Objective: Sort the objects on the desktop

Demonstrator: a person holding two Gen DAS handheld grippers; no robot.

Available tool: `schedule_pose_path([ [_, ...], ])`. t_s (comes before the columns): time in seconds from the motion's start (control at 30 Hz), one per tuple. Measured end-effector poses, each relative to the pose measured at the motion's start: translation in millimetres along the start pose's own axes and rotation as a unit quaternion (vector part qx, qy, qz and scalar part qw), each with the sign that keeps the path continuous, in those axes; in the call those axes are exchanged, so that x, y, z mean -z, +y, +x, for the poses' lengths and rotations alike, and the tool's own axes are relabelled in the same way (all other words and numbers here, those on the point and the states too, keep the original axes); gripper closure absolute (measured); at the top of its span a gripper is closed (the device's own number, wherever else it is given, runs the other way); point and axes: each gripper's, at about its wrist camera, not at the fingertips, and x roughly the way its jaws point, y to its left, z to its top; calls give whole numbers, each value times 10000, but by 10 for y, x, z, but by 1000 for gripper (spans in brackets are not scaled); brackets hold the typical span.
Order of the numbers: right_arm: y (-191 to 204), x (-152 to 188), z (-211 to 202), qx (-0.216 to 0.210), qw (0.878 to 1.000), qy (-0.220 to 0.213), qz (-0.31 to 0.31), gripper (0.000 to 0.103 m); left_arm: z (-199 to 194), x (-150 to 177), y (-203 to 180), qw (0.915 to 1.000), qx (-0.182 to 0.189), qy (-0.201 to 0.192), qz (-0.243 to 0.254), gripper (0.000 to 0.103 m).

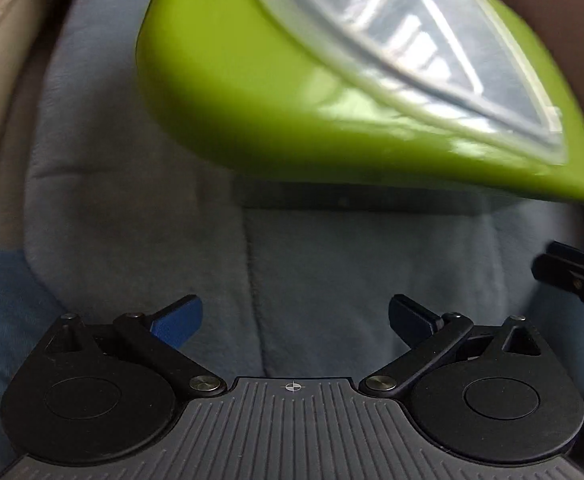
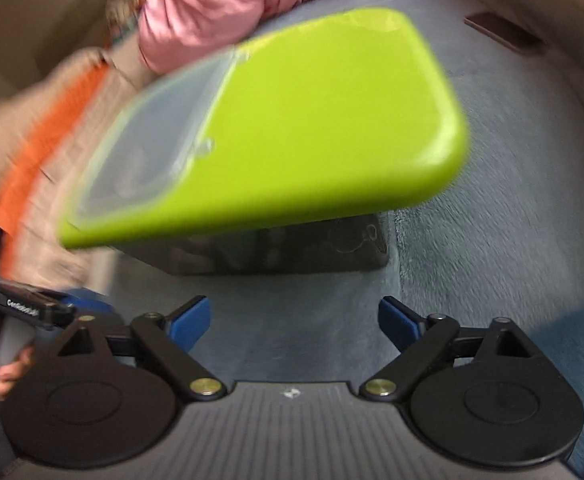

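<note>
A storage box with a lime-green lid [image 1: 252,100] and a clear window [image 1: 431,52] stands on a grey-blue plush cover, blurred in both views. Its dark body [image 2: 276,248] shows under the lid [image 2: 311,120] in the right wrist view. My left gripper [image 1: 293,312] is open above the plush, short of the box, with nothing between its blue pads. My right gripper [image 2: 293,310] is also open and holds nothing, just in front of the box's dark side. Each gripper shows at the edge of the other's view: the right gripper [image 1: 571,276] and the left gripper [image 2: 24,304].
Pink cloth [image 2: 212,4] lies behind the box, and an orange and beige item [image 2: 40,136] is to its left. A small dark flat object [image 2: 503,32] rests on the plush [image 2: 511,200] at the far right. A hand [image 2: 0,372] holds the left gripper.
</note>
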Motion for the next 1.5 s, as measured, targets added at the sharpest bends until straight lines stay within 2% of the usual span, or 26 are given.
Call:
schedule_pose_path([
  [0.1,263,0,213,453,9989,42,-131,15,53,31,-53,9981,-341,-259,-437,0],
  [0.23,404,-9,373,1028,9943,-264,-135,15,8,-25,-184,9922,-811,-854,-412,0],
  [0.33,421,-69,458,1265,9906,-512,-110,15,-24,-131,-249,9854,-1067,-1280,-339,0],
  [0.43,360,-160,535,1197,9916,-469,118,13,4,-288,-222,9862,-988,-1255,-441,0],
  [0.5,384,-193,545,1223,9903,-665,12,15,3,-364,-203,9857,-914,-1320,-519,0],
  [0.57,440,-246,555,1298,9877,-859,-151,25,-14,-465,-198,9837,-948,-1430,-534,0],
  [0.67,472,-420,632,1363,9861,-926,-215,26,-32,-668,-184,9806,-1076,-1550,-535,0],
  [0.8,343,-597,788,1346,9867,-898,-185,25,21,-845,-113,9822,-1038,-1425,-648,0],
  [0.83,311,-601,791,1310,9873,-877,-190,24,18,-828,-73,9846,-939,-1328,-647,0],
  [0.9,258,-582,744,1155,9898,-802,-210,25,-51,-741,47,9910,-519,-1058,-638,0],
  [0.97,102,-494,503,894,9930,-775,-70,25,-168,-603,249,9948,99,-733,-703,0],
  [1.0,4,-436,342,742,9943,-771,33,25,-244,-537,391,9937,484,-590,-825,0],
  [1.07,-292,-384,-46,515,9910,-1095,565,24,-392,-426,682,9851,1225,-324,-1160,0],
  [1.13,-628,-358,-462,317,9798,-1546,1225,22,-535,-508,943,9649,1864,-380,-1812,0],
  [1.17,-797,-376,-634,195,9708,-1797,1576,17,-613,-616,1009,9550,2100,-514,-2031,0],
  [1.23,-1097,-597,-759,-176,9501,-2259,2144,12,-750,-944,991,9463,2233,-910,-2154,0],
  [1.3,-1244,-930,-628,-407,9434,-2411,2239,11,-729,-1229,921,9522,1913,-1089,-2121,0],
  [1.37,-1324,-1259,-331,-432,9441,-2325,2298,14,-611,-1498,875,9589,1674,-1089,-2018,0],
  [1.4,-1346,-1398,-141,-443,9470,-2186,2313,17,-528,-1609,946,9579,1701,-1035,-2067,0],
  [1.47,-1364,-1523,210,-375,9525,-1841,2396,33,-396,-1603,1191,9466,1983,-919,-2369,0],
  [1.5,-1360,-1530,367,-386,9536,-1691,2460,37,-380,-1547,1253,9407,2186,-881,-2439,0],
])
